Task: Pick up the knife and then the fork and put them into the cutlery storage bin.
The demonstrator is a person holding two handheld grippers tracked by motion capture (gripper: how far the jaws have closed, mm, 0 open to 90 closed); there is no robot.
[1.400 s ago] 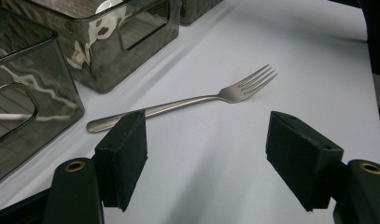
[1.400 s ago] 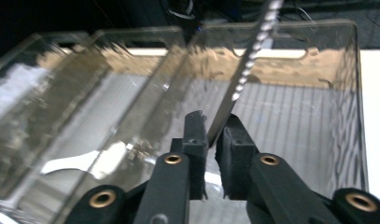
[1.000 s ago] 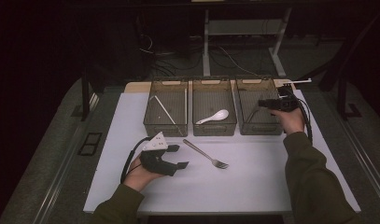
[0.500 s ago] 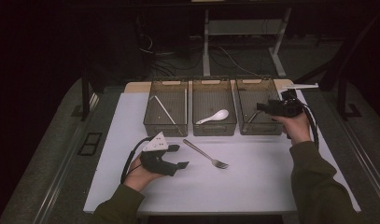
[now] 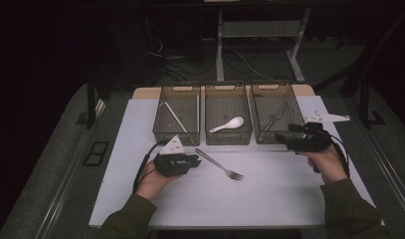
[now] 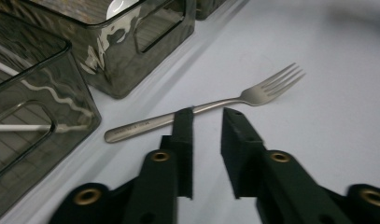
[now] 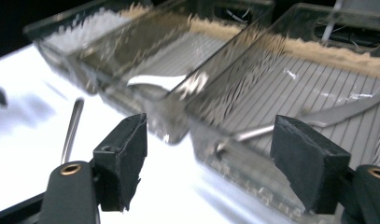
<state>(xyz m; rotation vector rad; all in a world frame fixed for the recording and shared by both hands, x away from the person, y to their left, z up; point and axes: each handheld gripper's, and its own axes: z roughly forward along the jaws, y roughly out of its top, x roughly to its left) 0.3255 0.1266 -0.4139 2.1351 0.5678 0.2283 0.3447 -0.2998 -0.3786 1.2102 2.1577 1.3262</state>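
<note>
Right gripper pulled back from right bin, jaws opening, empty; left gripper jaws narrowing near fork, not gripping.

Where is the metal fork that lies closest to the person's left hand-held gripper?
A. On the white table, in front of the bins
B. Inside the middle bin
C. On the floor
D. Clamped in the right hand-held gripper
A: the fork lies flat on the white table, just in front of the bins, beside the left hand-held gripper.

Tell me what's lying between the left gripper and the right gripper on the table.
A metal fork lies on the white tabletop, just beside the left gripper; from its tines across to the right gripper the surface is bare, as the high view shows.
</note>
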